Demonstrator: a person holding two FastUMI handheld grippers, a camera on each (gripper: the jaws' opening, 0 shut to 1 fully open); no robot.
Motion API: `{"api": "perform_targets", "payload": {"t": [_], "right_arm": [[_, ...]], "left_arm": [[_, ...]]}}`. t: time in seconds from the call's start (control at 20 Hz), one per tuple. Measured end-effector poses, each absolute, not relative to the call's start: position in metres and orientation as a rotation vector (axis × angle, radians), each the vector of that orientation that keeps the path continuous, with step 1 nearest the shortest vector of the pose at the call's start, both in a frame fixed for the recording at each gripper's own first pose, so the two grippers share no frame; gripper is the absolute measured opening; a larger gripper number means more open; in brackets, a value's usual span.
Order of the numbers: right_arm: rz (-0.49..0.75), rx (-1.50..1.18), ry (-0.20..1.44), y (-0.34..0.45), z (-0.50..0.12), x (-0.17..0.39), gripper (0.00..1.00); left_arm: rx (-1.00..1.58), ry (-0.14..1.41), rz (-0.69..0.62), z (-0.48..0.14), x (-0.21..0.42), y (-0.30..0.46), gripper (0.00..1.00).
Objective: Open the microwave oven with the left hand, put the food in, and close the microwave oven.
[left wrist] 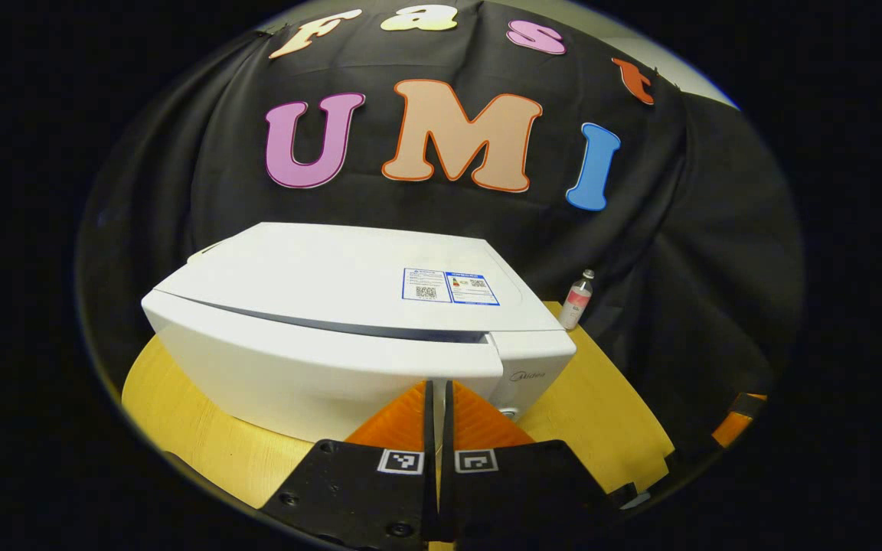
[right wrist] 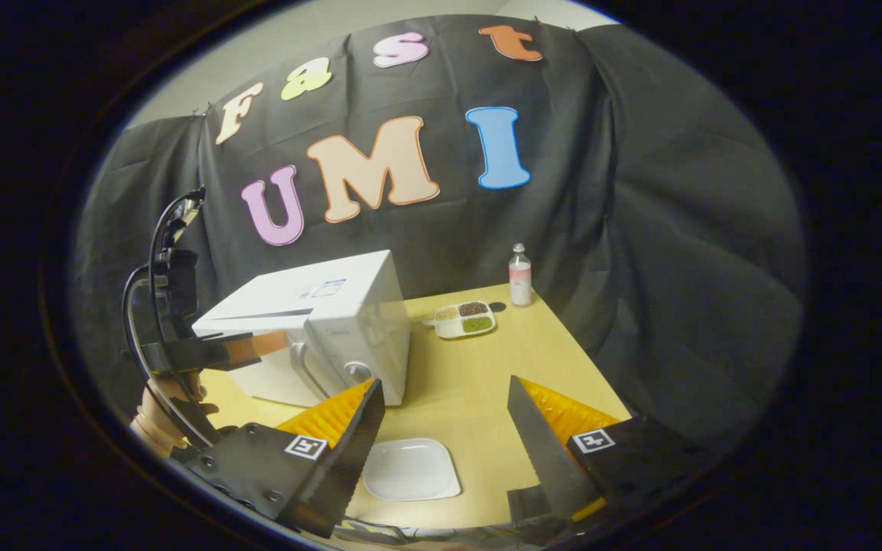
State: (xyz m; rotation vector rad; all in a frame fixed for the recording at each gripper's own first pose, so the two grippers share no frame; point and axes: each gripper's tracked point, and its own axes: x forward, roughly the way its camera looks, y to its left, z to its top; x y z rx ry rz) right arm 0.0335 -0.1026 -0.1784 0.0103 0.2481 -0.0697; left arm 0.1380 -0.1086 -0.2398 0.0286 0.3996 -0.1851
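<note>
— Nearest the lens, left gripper view?

— Left claw [left wrist: 437, 428], at 6 o'clock, clenched: fingers pressed flat together, nothing pinched between.

— And just past it?

— Microwave oven [left wrist: 349, 329], white, at 12 o'clock from the tips and close up. Door shut, sticker on top. Stands on the counter [left wrist: 204, 440], pale wood. Small bottle [left wrist: 576, 300] at 2 o'clock, upright, by the oven's far right corner.

— Touching the door?

— Cannot tell from there. Tips near the lower front, toward its right end.

— Right gripper view?

— Right claw [right wrist: 445, 386] at 6 o'clock, released, fingers wide apart, gripping nothing. White plate [right wrist: 410, 468] flat on the counter, just below the gap.

— Food?

— Divided dish [right wrist: 465, 318] at 12 o'clock, on the counter, with three portions: pale, dark, green. Outside the oven, off its right side, between it and the bottle at 1 o'clock. Apart from both.

— Anything toward 9 or 10 o'clock?

— Oven at 11 o'clock, with handle [right wrist: 307, 371] and knob [right wrist: 357, 373] on the front. Left claw at 9 o'clock, tips in front of the door's upper part, near the top of the handle; contact not clear. Hand [right wrist: 165, 417] at 8 o'clock holding that tool, cables looping above it.
</note>
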Motion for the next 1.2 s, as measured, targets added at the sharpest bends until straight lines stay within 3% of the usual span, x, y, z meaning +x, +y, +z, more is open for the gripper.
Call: {"api": "perform_targets", "payload": {"t": [0.1, 0.15, 0.2, 0.25, 0.35, 0.4, 0.45, 0.5, 0.55, 0.6, 0.7, 0.75, 0.8, 0.85, 0.95, 1.0, 1.1, 1.15, 1.2], "right_arm": [[-0.072, 0.014, 0.245, -0.102, -0.179, 0.035, 0.99], [-0.073, 0.014, 0.244, -0.101, -0.179, 0.035, 0.92], [-0.073, 0.014, 0.244, -0.102, -0.178, 0.036, 0.92], [-0.072, 0.015, 0.244, -0.101, -0.178, 0.036, 0.99], [-0.070, 0.019, 0.248, -0.100, -0.179, 0.038, 0.99], [-0.070, 0.019, 0.248, -0.100, -0.179, 0.038, 0.92], [-0.070, 0.017, 0.246, -0.100, -0.179, 0.038, 0.92], [-0.071, 0.016, 0.244, -0.100, -0.178, 0.038, 0.99], [-0.073, 0.016, 0.239, -0.101, -0.176, 0.038, 1.00], [-0.076, 0.018, 0.235, -0.102, -0.175, 0.038, 0.92], [-0.079, 0.026, 0.232, -0.105, -0.174, 0.039, 0.92], [-0.081, 0.030, 0.234, -0.106, -0.174, 0.039, 1.00], [-0.085, 0.032, 0.234, -0.108, -0.175, 0.039, 0.99], [-0.092, 0.034, 0.235, -0.111, -0.175, 0.038, 0.92], [-0.092, 0.040, 0.230, -0.111, -0.173, 0.037, 0.92], [-0.089, 0.042, 0.229, -0.111, -0.173, 0.035, 0.99], [-0.084, 0.035, 0.226, -0.111, -0.173, 0.033, 0.99], [-0.082, 0.035, 0.225, -0.110, -0.173, 0.031, 0.92], [-0.081, 0.034, 0.225, -0.110, -0.173, 0.030, 0.92]], "left_arm": [[0.014, 0.413, -0.187, -0.244, 0.137, -0.111, 0.01], [0.009, 0.410, -0.188, -0.245, 0.138, -0.112, 0.01], [0.006, 0.412, -0.187, -0.246, 0.138, -0.111, 0.01], [0.002, 0.403, -0.185, -0.244, 0.138, -0.111, 0.01], [-0.009, 0.401, -0.184, -0.245, 0.138, -0.111, 0.01], [-0.017, 0.391, -0.184, -0.244, 0.139, -0.111, 0.01], [-0.024, 0.387, -0.183, -0.244, 0.139, -0.111, 0.01], [-0.028, 0.384, -0.181, -0.245, 0.140, -0.111, 0.00], [-0.029, 0.376, -0.178, -0.243, 0.141, -0.111, 0.00], [-0.024, 0.373, -0.172, -0.243, 0.142, -0.109, 0.01], [-0.029, 0.365, -0.167, -0.243, 0.142, -0.109, 0.01], [-0.031, 0.359, -0.165, -0.243, 0.143, -0.109, 0.01], [-0.034, 0.353, -0.159, -0.244, 0.143, -0.109, 0.00], [-0.038, 0.346, -0.152, -0.243, 0.144, -0.110, 0.00], [-0.050, 0.321, -0.140, -0.241, 0.151, -0.110, 0.01], [-0.059, 0.354, -0.130, -0.246, 0.152, -0.109, 0.00], [-0.073, 0.336, -0.131, -0.243, 0.153, -0.110, 0.01], [-0.070, 0.340, -0.134, -0.244, 0.153, -0.111, 0.00], [-0.067, 0.342, -0.135, -0.244, 0.151, -0.110, 0.01]]}}
